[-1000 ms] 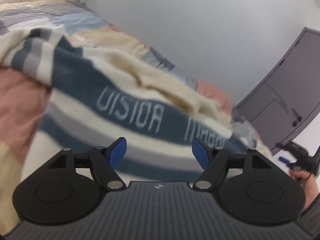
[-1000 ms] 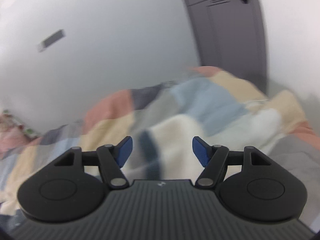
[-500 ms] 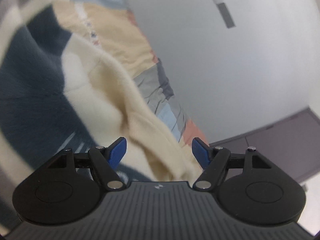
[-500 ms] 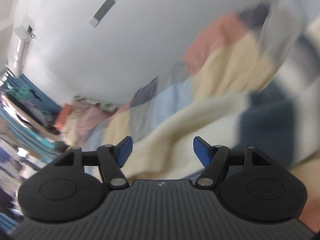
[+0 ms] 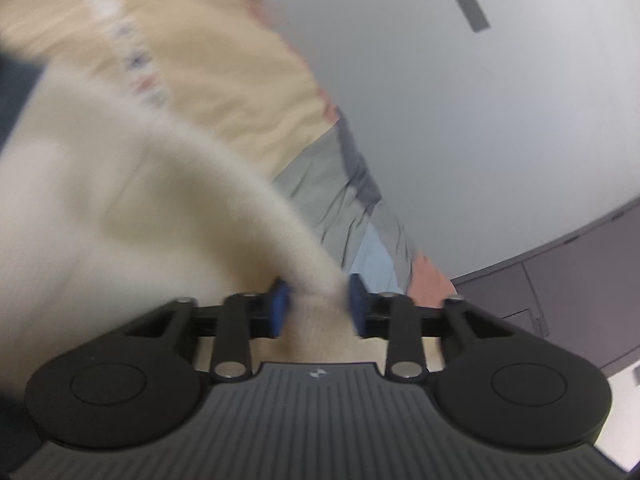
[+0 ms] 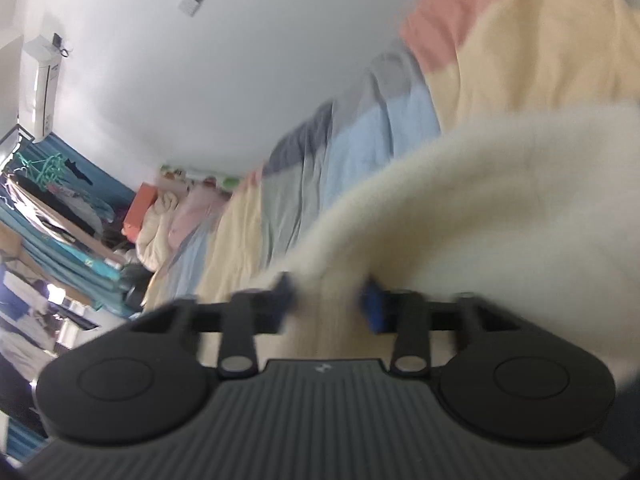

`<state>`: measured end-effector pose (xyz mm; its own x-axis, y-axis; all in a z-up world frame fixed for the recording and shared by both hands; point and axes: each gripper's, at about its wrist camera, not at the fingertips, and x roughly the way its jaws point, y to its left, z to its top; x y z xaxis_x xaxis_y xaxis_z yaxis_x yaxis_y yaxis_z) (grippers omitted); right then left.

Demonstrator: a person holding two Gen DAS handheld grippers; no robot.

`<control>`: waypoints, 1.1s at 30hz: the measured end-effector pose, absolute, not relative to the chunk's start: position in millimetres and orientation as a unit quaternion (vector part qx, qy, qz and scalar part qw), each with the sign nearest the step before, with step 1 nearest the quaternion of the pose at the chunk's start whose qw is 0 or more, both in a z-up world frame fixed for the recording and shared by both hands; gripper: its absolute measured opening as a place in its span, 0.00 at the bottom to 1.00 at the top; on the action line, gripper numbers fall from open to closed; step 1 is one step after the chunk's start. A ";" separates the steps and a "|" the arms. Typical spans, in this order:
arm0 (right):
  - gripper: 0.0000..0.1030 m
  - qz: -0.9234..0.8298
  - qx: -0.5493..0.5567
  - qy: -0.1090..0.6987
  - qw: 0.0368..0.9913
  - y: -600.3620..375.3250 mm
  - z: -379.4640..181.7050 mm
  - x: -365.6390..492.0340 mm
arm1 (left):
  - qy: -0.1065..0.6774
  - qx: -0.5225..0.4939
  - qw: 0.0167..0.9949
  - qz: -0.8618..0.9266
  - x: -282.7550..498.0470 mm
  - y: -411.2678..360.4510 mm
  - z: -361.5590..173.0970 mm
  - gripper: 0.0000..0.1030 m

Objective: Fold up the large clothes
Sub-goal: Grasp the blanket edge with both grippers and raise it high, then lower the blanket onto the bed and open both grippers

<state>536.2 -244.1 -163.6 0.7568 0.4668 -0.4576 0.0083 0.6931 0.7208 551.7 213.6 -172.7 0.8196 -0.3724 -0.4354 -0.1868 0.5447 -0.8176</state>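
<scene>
The large garment is a cream knit sweater (image 5: 120,208) with dark blue stripes, lying on a patchwork bedspread (image 5: 248,80). In the left wrist view a cream fold of it runs down between the blue pads of my left gripper (image 5: 316,306). The jaws are closing and the fabric fills the gap between them. The right wrist view shows the same for my right gripper (image 6: 330,304): its jaws are closing on a cream edge of the sweater (image 6: 500,200). Both views are blurred by motion.
The bedspread (image 6: 380,128) runs along a white wall. A dark grey cabinet (image 5: 580,280) stands past the bed's end. Pillows and soft bundles (image 6: 172,216) are piled at the other end, beside hanging clothes and a blue curtain (image 6: 60,220).
Both grippers dropped towards the bed and swung onto the sweater's cream edge. Their jaws stood wide apart before and have now narrowed onto the fabric.
</scene>
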 end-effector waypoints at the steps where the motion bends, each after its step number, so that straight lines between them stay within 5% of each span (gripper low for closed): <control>1: 0.24 0.136 0.360 0.321 0.865 -244.0 -162.1 540.9 | 0.294 -0.453 0.840 -0.053 558.8 212.3 -165.8 0.23; 14: 0.20 0.099 0.292 0.213 0.927 -230.9 -83.0 633.0 | 0.203 -0.298 0.933 -0.018 656.2 188.7 -66.6 0.20; 26: 0.21 0.102 0.242 0.246 0.933 -235.5 -185.7 681.7 | 0.281 -0.243 0.928 -0.024 723.6 186.3 -197.7 0.23; 33: 0.23 0.118 0.270 0.243 0.924 -245.1 -199.4 680.4 | 0.266 -0.267 0.926 -0.035 710.5 192.9 -202.7 0.24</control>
<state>680.4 -245.1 -199.4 0.8540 0.3497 -0.3853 -0.0871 0.8261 0.5568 710.5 192.9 -202.7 0.8559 -0.2069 -0.4739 -0.0769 0.8554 -0.5123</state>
